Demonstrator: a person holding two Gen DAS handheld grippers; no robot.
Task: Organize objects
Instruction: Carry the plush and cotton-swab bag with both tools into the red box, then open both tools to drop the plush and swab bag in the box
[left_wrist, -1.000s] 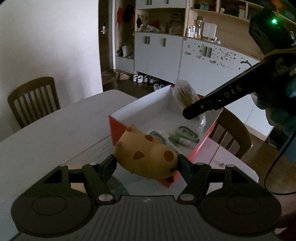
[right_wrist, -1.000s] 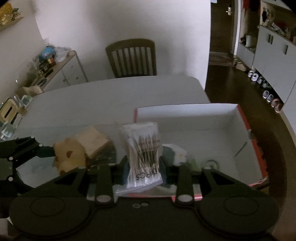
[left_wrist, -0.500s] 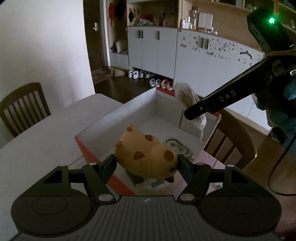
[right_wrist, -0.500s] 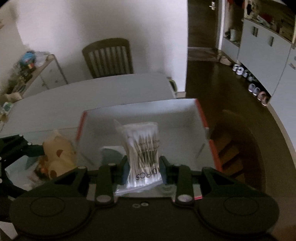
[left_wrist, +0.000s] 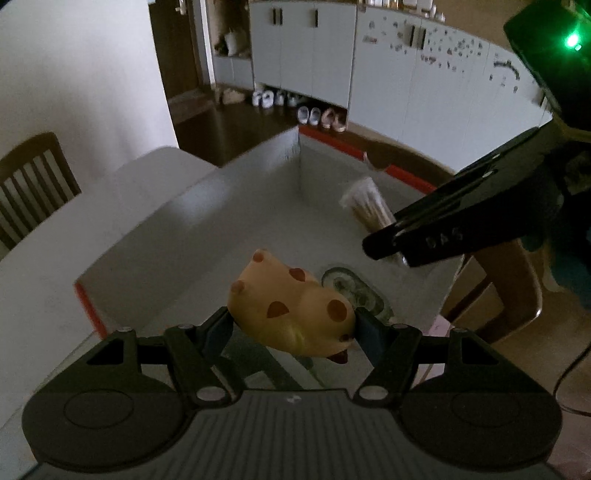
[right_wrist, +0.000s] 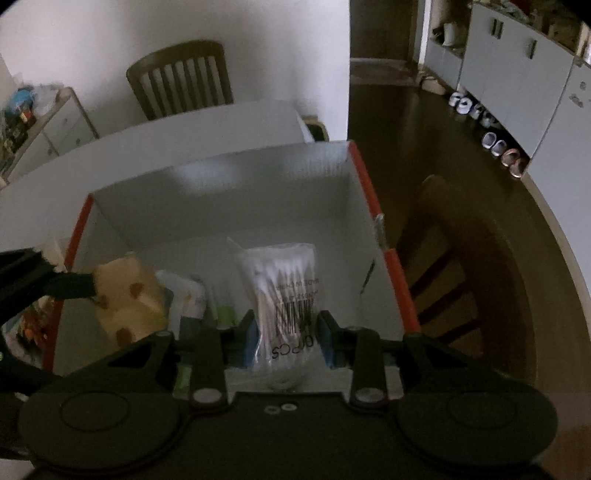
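The left gripper (left_wrist: 291, 325) holds a soft yellow toy (left_wrist: 291, 314) with brown spots. Its fingers (left_wrist: 218, 332) stand fairly wide, because the toy is fat, and they press it on both sides so it will not drop. The toy hangs over the open box (left_wrist: 221, 221), near the box's left wall. I think it is held there so it can be let go and land inside.

The box is white inside with red edges (right_wrist: 384, 236). It sits on the bench (left_wrist: 122, 192), close to the bench's far right corner, and one side of it reaches the bench's edge above a chair (right_wrist: 461, 258). On the box floor lie a few small packs (right_wrist: 192, 295) and a round flat thing (left_wrist: 351, 291). They are too dark to name.

The right gripper (right_wrist: 286, 338) holds a clear bag of cotton swabs (right_wrist: 284, 291). Its fingers (right_wrist: 327, 343) are narrow, because the bag is thin, and they pinch it low down so it stands up. The bag hangs inside the box, nearer the right wall. That leaves room, so the toy and the bag do not bump. Both things look ready to be let go.
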